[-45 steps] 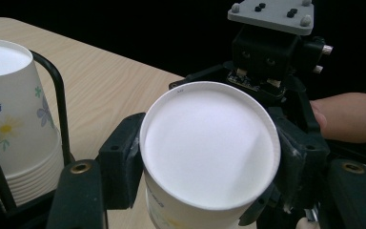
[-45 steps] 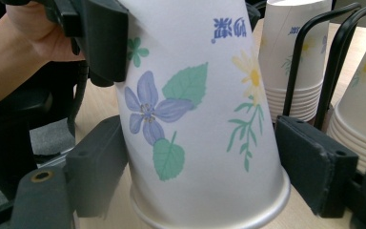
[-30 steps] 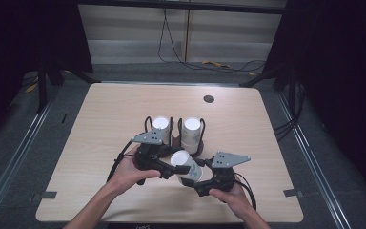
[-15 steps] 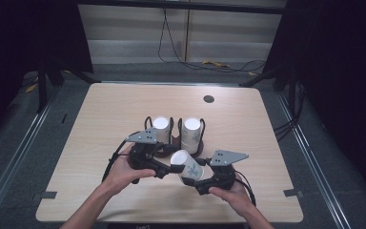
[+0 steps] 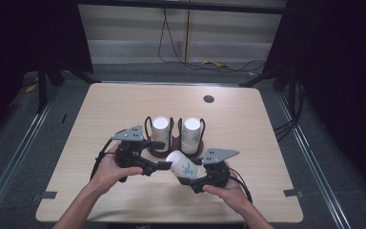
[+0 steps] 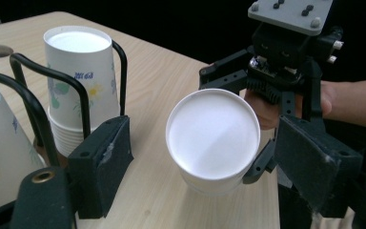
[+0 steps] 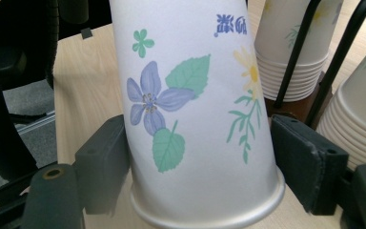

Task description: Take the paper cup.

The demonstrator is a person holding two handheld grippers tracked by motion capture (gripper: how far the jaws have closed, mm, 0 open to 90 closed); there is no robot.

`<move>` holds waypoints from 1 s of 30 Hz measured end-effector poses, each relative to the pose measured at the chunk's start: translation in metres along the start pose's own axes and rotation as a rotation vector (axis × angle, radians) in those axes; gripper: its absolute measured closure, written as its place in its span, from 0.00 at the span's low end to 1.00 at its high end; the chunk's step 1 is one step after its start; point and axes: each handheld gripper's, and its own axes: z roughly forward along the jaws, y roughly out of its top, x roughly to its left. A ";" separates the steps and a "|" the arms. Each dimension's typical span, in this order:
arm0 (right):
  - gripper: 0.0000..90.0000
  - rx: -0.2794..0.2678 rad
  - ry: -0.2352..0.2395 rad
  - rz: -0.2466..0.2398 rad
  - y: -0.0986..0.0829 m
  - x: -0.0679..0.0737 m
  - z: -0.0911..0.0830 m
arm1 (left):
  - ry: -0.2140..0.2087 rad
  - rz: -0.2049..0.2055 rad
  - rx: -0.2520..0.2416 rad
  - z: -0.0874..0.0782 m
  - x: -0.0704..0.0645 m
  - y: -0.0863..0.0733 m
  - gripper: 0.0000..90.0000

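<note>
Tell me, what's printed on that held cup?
Flowers and green leaves on the white cup, clearest in right gripper view.

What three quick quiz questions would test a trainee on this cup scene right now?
1. True or false: the right hand-held gripper has its jaws around a paper cup.
2. How many stacks of cups stand in the black wire holder? A) one B) two C) four
3. Fill in: the held cup's closed bottom points toward the ____ hand-held gripper.

Key: 1 true. 2 B: the left stack and the right stack. 3 left; its jaws stand open.
</note>
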 end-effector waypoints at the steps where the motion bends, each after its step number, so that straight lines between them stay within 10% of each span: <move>1: 0.27 0.003 0.003 -0.002 0.000 0.000 0.000 | 0.000 0.000 0.000 0.000 0.000 0.000 0.23; 30: 0.28 0.191 -0.011 -0.073 0.016 -0.007 0.003 | 0.018 0.049 0.061 0.007 -0.002 -0.004 0.21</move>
